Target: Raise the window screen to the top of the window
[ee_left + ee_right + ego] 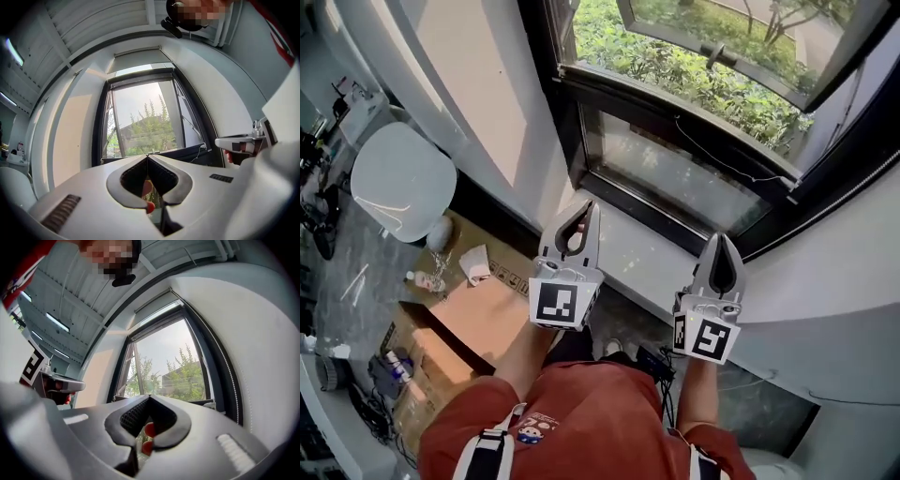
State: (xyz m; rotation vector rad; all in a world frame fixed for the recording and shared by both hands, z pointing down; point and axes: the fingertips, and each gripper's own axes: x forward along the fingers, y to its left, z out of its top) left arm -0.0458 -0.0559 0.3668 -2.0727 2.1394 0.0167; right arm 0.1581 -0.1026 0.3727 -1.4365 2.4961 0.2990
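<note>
1. A person in a red shirt (581, 412) stands at a dark-framed window (675, 111). Each hand holds a gripper, and the two are raised side by side over the pale sill (628, 251).
2. The left gripper (589, 208) is clenched, its jaws meeting tip to tip. Its own view shows nothing caught between them, only the hollow behind the tips.
3. The right gripper (719, 239) is clenched the same way and is also empty. Its tips meet with nothing between them.
4. The grippers are apart from each other and touch neither the window nor the sill. Both point towards the window, and each marker cube faces the head camera.
5. The screen (140, 60) appears in both gripper views as a pale grey band across the top of the window. It sits high above the grippers, and the glass below it is uncovered.
6. The upper sash (712, 37) is swung outward, with a dark handle (719, 53) on its lower rail. Green bushes (666, 66) lie outside.
7. The lower pane (675, 178) looks hazy. I cannot tell whether that is mesh or glare.
8. A thin cable (722, 161) runs along the frame above that pane.
9. On the floor to the person's left there is an open cardboard box (473, 314). A white rounded seat (403, 178) stands beyond it.
</note>
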